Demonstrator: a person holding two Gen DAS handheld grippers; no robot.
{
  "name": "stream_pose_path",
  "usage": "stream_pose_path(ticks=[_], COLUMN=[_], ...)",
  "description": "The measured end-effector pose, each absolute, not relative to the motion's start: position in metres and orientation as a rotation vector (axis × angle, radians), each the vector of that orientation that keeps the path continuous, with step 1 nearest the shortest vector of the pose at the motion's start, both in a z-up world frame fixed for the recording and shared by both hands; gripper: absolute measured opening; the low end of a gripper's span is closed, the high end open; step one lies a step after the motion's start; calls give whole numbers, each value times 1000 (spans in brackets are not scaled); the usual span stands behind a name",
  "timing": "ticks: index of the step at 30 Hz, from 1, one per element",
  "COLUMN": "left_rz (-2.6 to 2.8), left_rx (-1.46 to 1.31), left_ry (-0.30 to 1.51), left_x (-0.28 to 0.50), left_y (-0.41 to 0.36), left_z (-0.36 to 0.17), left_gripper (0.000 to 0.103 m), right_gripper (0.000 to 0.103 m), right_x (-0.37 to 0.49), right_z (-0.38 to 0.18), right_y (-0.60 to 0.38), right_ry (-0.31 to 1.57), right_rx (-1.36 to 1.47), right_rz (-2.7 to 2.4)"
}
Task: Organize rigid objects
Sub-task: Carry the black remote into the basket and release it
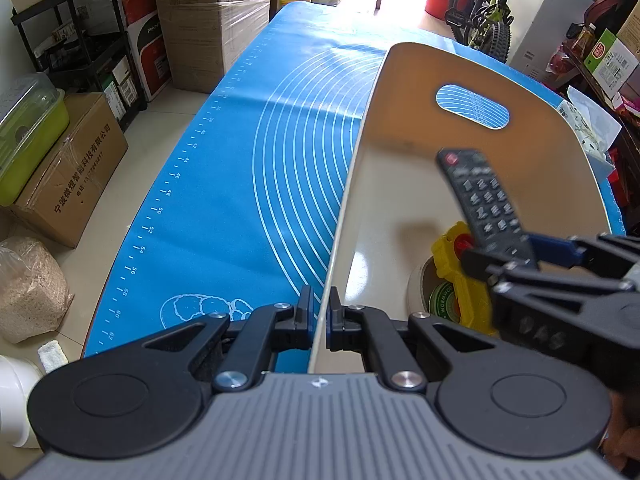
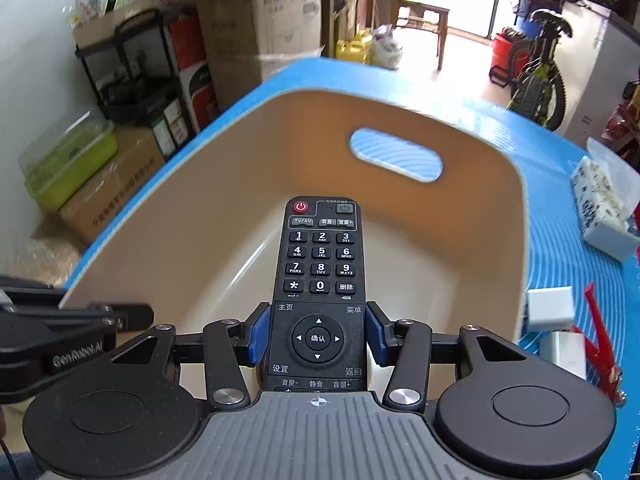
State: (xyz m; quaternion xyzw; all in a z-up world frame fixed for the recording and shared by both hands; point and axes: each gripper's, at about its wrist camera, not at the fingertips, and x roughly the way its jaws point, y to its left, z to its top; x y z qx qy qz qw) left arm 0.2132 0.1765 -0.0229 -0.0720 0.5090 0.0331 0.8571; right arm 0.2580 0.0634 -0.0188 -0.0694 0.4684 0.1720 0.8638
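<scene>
A beige plastic bin (image 1: 400, 80) with a handle slot stands on the blue mat (image 1: 240, 180). My left gripper (image 1: 319, 318) is shut on the bin's near-left wall. My right gripper (image 2: 318, 334) is shut on a black remote control (image 2: 320, 248) and holds it over the bin (image 2: 460, 240). In the left wrist view the remote (image 1: 484, 200) hangs above the bin floor, with the right gripper (image 1: 516, 256) coming in from the right. A yellow toy (image 1: 460, 276) and a tape roll (image 1: 434, 300) lie inside the bin.
On the mat right of the bin are a white patterned box (image 2: 604, 208), a white block (image 2: 550, 308) and a red tool (image 2: 600, 340). Cardboard boxes (image 1: 68, 168), a black shelf (image 1: 80, 40) and a bicycle (image 1: 484, 12) stand on the floor around the table.
</scene>
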Motion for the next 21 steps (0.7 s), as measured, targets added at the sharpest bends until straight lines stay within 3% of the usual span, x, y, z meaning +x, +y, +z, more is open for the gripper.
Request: stream_pose_path(ticks=[10, 14, 21], left_rz=[69, 70, 69], left_rx=[-150, -149, -150], left_ry=[1070, 1070, 1070], left_x=[214, 214, 214], left_y=[175, 175, 175], left_z=[-24, -24, -24], left_gripper=[7, 7, 7], right_gripper=[54, 70, 77], right_x=[261, 261, 255], right_z=[-32, -30, -5], right_y=[71, 67, 46], right_ry=[1081, 1089, 1009], right_rx=[-205, -161, -83], right_rz=[380, 392, 393])
